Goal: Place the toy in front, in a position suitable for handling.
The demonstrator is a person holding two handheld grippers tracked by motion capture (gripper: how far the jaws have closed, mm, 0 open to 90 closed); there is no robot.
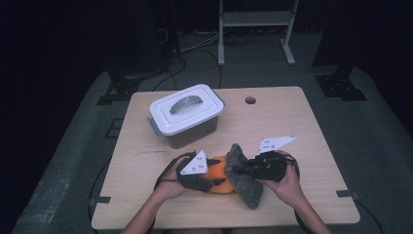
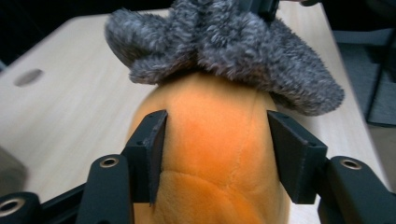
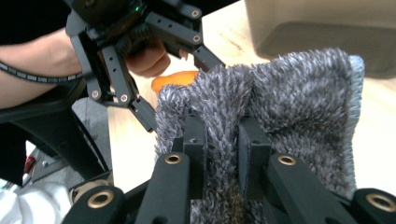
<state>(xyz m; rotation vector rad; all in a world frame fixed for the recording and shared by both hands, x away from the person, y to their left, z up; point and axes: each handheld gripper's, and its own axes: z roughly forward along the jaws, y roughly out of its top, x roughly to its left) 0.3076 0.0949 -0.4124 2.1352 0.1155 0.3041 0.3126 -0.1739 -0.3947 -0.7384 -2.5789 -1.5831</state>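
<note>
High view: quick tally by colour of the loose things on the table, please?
Orange: 1, the plush toy between the left claw jaws.
Grey: 1, the fuzzy cloth pinched in the right claw, draped over the toy.
White-lidded: 1, the storage box, closed.
Total: 3

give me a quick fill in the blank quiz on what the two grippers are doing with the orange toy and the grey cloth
1. The right gripper is shut on the fuzzy ____ cloth.
2. The left gripper has its jaws on either side of the ____ plush toy.
3. Farther back on the table, the box has its white lid ____.
4. The cloth lies draped ____ the toy.

Missing words: grey; orange; on; over
</note>
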